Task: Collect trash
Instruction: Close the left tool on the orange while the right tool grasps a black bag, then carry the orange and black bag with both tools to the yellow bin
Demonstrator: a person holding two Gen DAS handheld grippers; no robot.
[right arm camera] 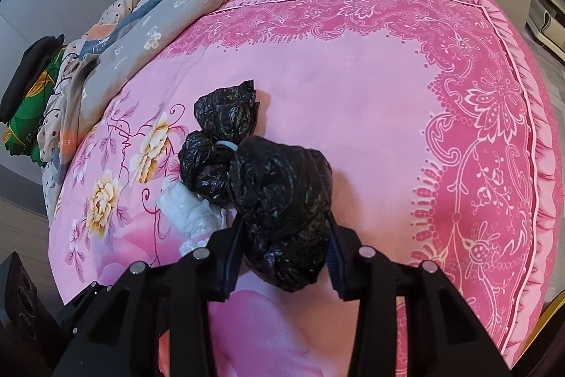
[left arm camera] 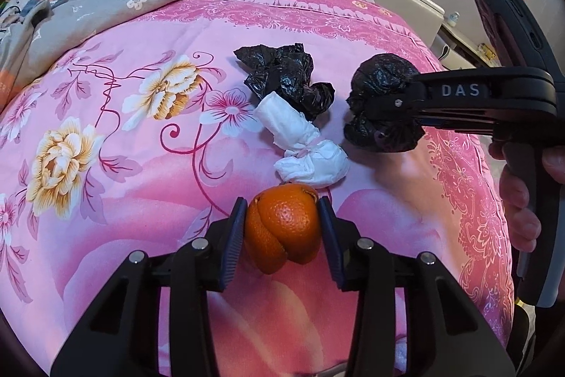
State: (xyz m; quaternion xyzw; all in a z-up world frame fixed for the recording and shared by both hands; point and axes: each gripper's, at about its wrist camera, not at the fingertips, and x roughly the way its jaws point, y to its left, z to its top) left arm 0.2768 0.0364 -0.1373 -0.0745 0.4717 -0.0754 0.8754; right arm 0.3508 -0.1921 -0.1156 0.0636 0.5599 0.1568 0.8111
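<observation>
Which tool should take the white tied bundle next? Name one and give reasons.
Neither is free yet: the left tool grips the orange peel, the right tool a black bag. Once emptied, probably left, since the white bundle lies just beyond its fingertips.

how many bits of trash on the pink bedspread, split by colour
black: 2, a loose crumpled bag and a bag wad in the right gripper
white: 1, tissue bundle
orange: 1, peel in the left gripper
total: 4

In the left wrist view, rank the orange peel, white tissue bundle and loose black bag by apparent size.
1. Loose black bag and white tissue bundle: too alike to rank.
2. Orange peel: looks comparable, but it sits nearest the camera, so unsure.
</observation>
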